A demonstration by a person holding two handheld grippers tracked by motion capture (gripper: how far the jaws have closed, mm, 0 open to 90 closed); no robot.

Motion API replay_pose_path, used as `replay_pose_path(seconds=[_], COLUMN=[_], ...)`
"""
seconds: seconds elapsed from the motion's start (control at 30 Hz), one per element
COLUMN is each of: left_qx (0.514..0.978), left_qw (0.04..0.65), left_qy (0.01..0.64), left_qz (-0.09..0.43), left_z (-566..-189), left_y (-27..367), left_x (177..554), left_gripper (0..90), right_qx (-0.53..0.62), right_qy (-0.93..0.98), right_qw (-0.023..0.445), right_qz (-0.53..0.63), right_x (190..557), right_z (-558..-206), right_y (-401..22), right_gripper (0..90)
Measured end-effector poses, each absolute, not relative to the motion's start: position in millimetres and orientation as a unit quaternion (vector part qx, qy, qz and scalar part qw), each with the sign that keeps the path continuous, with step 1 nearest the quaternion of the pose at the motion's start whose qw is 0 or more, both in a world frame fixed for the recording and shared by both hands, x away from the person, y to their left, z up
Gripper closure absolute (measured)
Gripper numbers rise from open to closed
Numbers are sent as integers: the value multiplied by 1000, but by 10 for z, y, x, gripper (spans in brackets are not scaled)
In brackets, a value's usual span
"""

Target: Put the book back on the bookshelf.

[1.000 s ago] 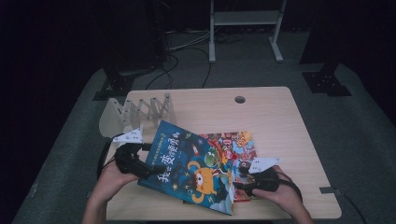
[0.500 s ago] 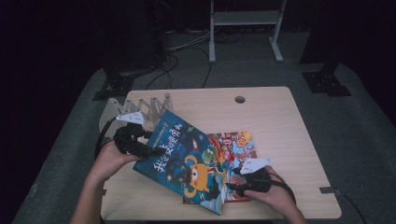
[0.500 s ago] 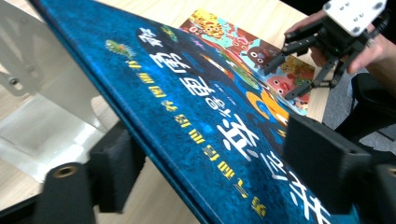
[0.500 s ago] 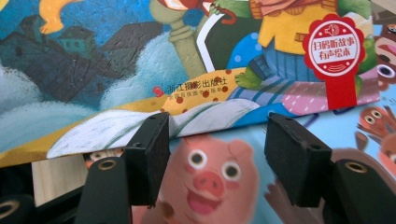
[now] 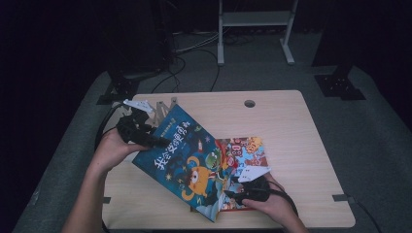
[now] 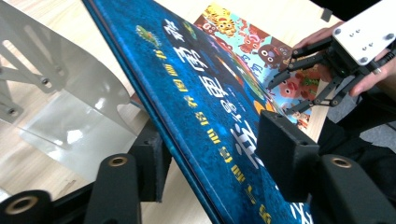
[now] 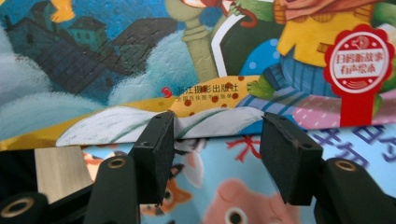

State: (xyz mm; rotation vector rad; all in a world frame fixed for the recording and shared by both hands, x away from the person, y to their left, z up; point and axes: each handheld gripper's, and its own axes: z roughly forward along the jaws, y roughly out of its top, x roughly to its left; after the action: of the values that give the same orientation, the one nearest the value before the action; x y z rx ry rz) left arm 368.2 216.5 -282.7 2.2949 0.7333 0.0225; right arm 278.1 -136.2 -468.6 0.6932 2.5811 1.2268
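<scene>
At the near left of the tabletop [image 5: 301, 126], the blue picture book [image 5: 187, 160] is being tilted up off a second, brightly coloured book [image 5: 245, 150] that lies flat beneath it. The left gripper [image 5: 160, 142] straddles the blue book's spine edge, its jaws having just been closing, one pad on the cover and one beneath; the left gripper view leaves a little daylight at the lower pad, so I cannot tell that the pinch is firm. The right gripper [image 5: 232, 195] sits at the book's lower corner, its jaws drawn as close as they go, yet the right gripper view puts the cover's edge just beyond the pads rather than between them. Beside the left hand stands a clear metal book rack [image 6: 70, 98]. The step in hand looks like raising the book upright; next, the left grip must tighten before swinging the spine toward a rack slot.
</scene>
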Motion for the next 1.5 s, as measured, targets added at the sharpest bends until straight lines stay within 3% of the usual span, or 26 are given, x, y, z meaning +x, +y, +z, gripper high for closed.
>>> replay_pose_path(seconds=[0.23,0.7,0.9,1.27,1.5], left_qx=[892,898,902,911,915], left_qw=[352,338,337,322,311], left_qy=[284,279,267,256,253], left_qz=[1,-39,-39,-36,-35], left_z=[-2759,-2524,-2369,-2137,-2067], left_y=[2089,1969,1907,1783,1710], left_x=[3713,3947,4009,4031,4013], left_gripper=[491,644,692,750,765], right_qx=[233,234,275,423,465], right_qy=[873,870,848,769,757], right_qw=[98,103,133,228,247], right_qz=[418,421,433,422,387], right_x=[2770,2831,2947,3236,3334], right_z=[-4688,-4685,-4606,-4660,-4800], right_y=[-1290,-1271,-1593,-2526,-2792], right_gripper=[440,419,403,354,338])
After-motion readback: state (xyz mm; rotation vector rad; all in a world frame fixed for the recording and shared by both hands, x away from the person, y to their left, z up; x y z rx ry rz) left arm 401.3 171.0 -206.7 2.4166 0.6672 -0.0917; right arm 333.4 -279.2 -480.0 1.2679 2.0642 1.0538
